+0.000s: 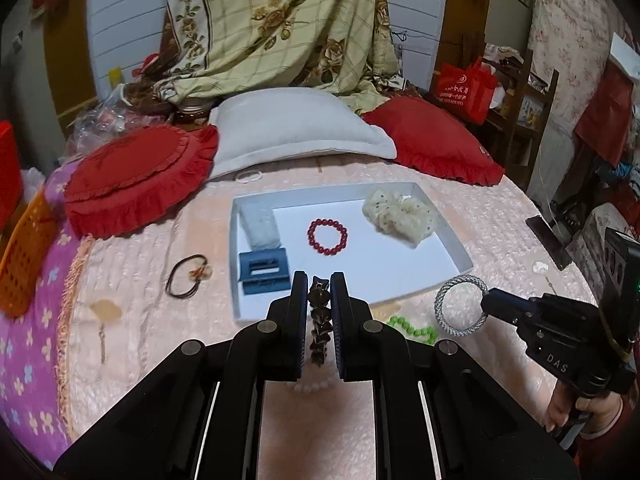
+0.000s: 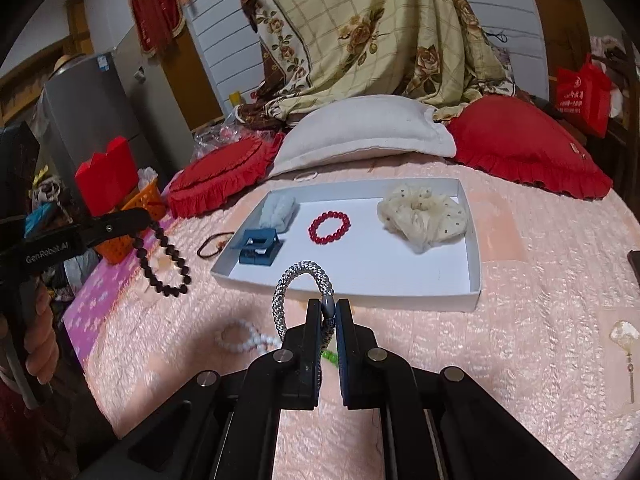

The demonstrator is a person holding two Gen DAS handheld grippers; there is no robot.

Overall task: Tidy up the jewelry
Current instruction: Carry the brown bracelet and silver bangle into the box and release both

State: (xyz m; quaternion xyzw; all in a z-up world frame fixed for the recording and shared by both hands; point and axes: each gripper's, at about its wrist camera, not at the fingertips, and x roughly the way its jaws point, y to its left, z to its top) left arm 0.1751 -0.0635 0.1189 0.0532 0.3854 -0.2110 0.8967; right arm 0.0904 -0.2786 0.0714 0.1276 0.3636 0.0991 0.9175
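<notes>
My left gripper [image 1: 319, 282] is shut on a dark brown bead bracelet [image 1: 319, 320], which hangs from its tips over the bed in the right wrist view [image 2: 162, 258]. My right gripper [image 2: 329, 305] is shut on a silver woven bracelet [image 2: 300, 276], held above the pink bedspread just short of the white tray [image 2: 472, 240]. From the left wrist that silver bracelet [image 1: 460, 308] hangs right of the tray [image 1: 456, 236]. In the tray lie a red bead bracelet [image 1: 327, 237], a cream scrunchie [image 1: 400, 216], a blue hair claw [image 1: 264, 270] and a pale blue scrunchie [image 1: 260, 224].
On the bedspread lie a white bead bracelet [image 2: 244, 338], green beads [image 1: 412, 329], a black hair tie [image 1: 188, 276], a white ring [image 1: 248, 177] and a shell hairpin [image 2: 625, 338]. Red cushions [image 1: 136, 184] and a white pillow [image 1: 296, 128] line the far side. An orange basket [image 1: 24, 264] stands left.
</notes>
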